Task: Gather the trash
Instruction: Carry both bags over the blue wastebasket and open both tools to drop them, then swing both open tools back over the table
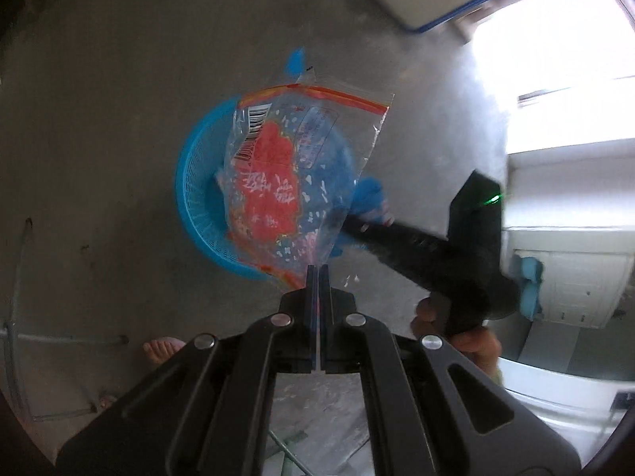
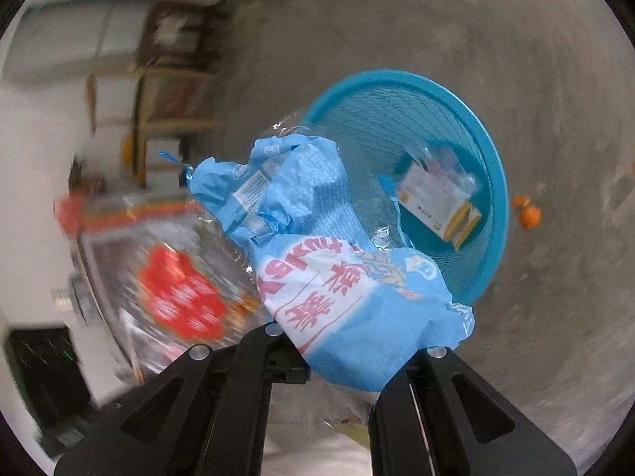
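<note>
Both cameras ride on the hand-held grippers and look down along their fingers at the grey concrete floor (image 1: 99,139). The left wrist view hangs above the blue basket (image 1: 190,182), facing nearly straight down, with the clear red-printed bag (image 1: 274,174) close before the lens and the other gripper (image 1: 369,214) coming in from the right. The right wrist view looks down at a slant, from nearer, with the crumpled blue wrapper (image 2: 337,261) filling its middle. The 2 views share the basket (image 2: 496,182) and the red-printed bag (image 2: 178,293) (blurred in the right view), plus the floor (image 2: 535,59).
</note>
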Demonstrator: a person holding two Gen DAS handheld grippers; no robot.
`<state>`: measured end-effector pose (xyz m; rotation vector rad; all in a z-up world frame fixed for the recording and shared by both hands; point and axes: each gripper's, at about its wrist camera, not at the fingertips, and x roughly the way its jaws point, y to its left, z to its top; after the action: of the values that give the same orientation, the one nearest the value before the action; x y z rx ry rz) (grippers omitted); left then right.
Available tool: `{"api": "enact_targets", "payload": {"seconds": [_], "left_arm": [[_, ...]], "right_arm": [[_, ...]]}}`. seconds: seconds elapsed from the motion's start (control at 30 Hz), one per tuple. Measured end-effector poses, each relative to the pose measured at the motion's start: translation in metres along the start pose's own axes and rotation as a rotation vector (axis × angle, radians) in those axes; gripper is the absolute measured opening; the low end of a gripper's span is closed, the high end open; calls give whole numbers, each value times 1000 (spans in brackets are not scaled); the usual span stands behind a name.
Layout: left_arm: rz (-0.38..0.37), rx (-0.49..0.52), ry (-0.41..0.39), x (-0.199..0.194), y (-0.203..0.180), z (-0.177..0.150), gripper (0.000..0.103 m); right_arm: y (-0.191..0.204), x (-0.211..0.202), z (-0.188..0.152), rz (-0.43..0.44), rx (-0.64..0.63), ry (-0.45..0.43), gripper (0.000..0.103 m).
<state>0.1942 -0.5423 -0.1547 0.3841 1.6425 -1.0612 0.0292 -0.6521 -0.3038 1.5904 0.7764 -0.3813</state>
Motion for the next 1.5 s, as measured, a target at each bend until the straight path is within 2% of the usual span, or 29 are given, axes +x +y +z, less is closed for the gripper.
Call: {"api": "enact_targets", "payload": {"seconds": [0.13,0.17,0.2,0.27,0.37,0.53,0.6,0.77,0.83,0.97,1.1,1.23,1.33,1.5], "left_arm": [[52,-6,33,43,5,19,0],[59,-10,30,48,7,23,0],[58,-24,33,52,9,26,1],[51,-51,40,57,13,32,1],[37,-56,48,57,14,29,17],[35,-38,23,47,23,27,35],[39,-32,9,41,17,28,39],[37,-18,-66,3,4,25,47],[30,-2,-111,-21,-2,18,55],[19,50,-219,-81,-15,-11,63],[19,93,-369,-155,-20,-60,72],[85,118,-563,-219,-19,-133,84],[126,119,-645,-240,-17,-180,87],[160,96,-768,-250,-9,-261,90]], "right_arm": [[-14,30,27,16,91,0,10],[-15,35,32,15,96,-1,22],[-17,39,36,5,103,3,42],[-20,42,35,-8,115,-9,54],[-22,39,38,-8,124,-6,64],[-28,25,35,-24,126,-9,64],[-24,19,34,-31,105,-27,64],[-18,-5,29,-44,48,-83,64],[-20,-20,26,-33,38,-111,64],[-17,-51,19,-14,16,-187,64],[-5,-80,3,-9,-53,-227,64],[18,-105,-27,-25,-181,-245,64],[32,-122,-55,-27,-271,-250,64],[71,-153,-118,-76,-480,-257,74]]}}
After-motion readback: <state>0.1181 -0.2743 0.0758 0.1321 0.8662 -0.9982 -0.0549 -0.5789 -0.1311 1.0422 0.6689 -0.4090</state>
